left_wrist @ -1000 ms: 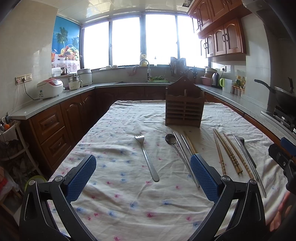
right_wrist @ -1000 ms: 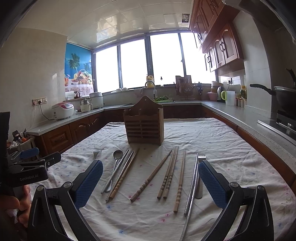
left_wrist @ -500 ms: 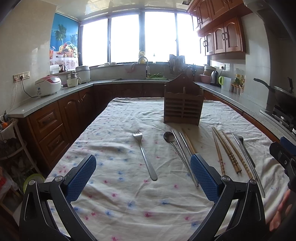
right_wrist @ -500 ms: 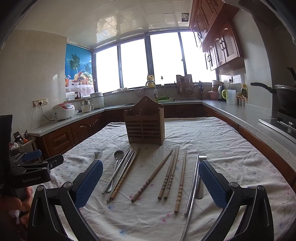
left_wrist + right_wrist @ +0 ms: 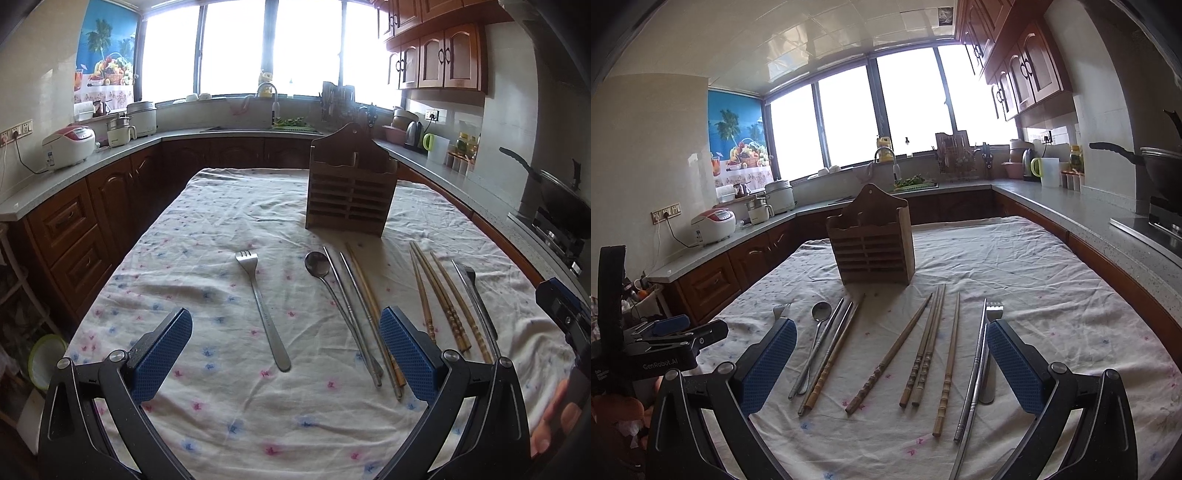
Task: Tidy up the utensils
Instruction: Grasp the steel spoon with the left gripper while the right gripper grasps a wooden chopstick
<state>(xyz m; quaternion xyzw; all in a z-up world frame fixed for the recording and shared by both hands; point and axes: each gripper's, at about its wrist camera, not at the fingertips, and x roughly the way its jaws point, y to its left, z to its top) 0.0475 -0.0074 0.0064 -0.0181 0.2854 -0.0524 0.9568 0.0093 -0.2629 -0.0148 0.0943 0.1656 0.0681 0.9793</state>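
Nothing sorted yet, I judge: wooden utensil holder (image 5: 351, 195) looks empty. Fork (image 5: 263, 310), spoon (image 5: 318, 266), metal chopsticks (image 5: 354, 314) and bamboo chopsticks (image 5: 923, 354) all lie on the tabletop (image 5: 221, 221). Left tool (image 5: 284, 350) and right tool (image 5: 890, 362) both spread, holding nothing.

fork (image 5: 262, 302), spoon (image 5: 318, 266) and chopsticks (image 5: 925, 350) lie flat before the upright wooden holder (image 5: 351, 194).
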